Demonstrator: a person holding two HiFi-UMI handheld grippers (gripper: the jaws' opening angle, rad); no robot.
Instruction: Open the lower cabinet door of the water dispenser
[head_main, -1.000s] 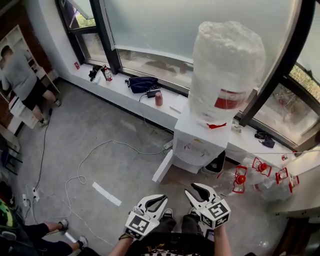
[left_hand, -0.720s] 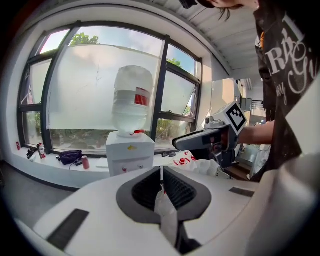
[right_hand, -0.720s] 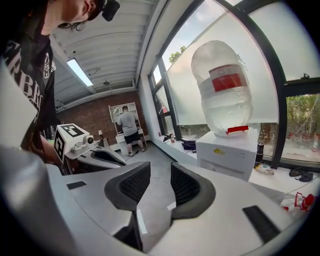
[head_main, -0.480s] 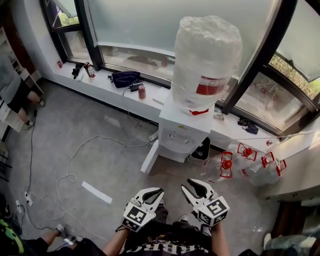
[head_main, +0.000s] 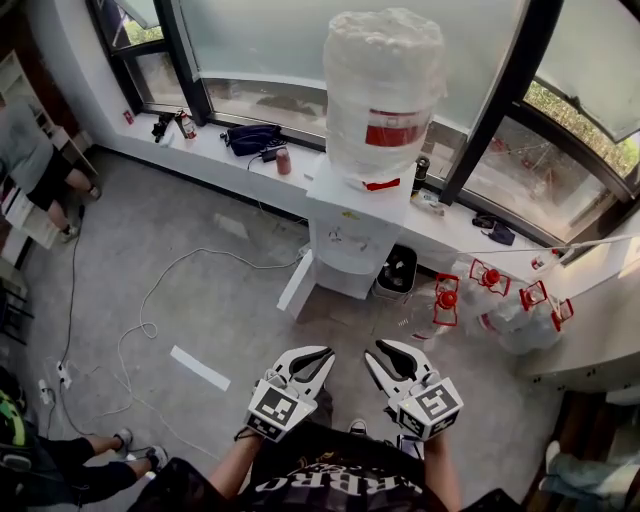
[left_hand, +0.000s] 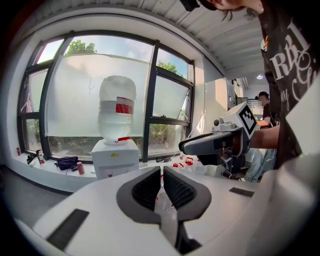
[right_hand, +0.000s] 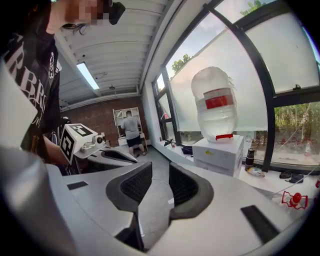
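The white water dispenser (head_main: 350, 235) stands against the window ledge with a wrapped bottle (head_main: 383, 90) on top. At its lower left corner a white door panel (head_main: 297, 284) stands swung out over the floor. Both grippers hang well short of it, near the picture's bottom. My left gripper (head_main: 312, 362) has its jaws a narrow gap apart with nothing in them (left_hand: 161, 172). My right gripper (head_main: 385, 358) is empty too, with its jaws closing but still apart (right_hand: 160, 172). The dispenser (left_hand: 116, 157) also shows in the left gripper view, and the dispenser (right_hand: 218, 155) in the right gripper view.
Empty bottles with red caps (head_main: 490, 300) lie on the floor to the dispenser's right, and a black bin (head_main: 398, 270) stands beside it. A white cable (head_main: 150, 320) and a white strip (head_main: 200, 367) lie at the left. A person (head_main: 40, 165) stands far left.
The dispenser now sits further left and higher in the head view. Both grippers have moved along with the person and risen a little. The right jaws have narrowed.
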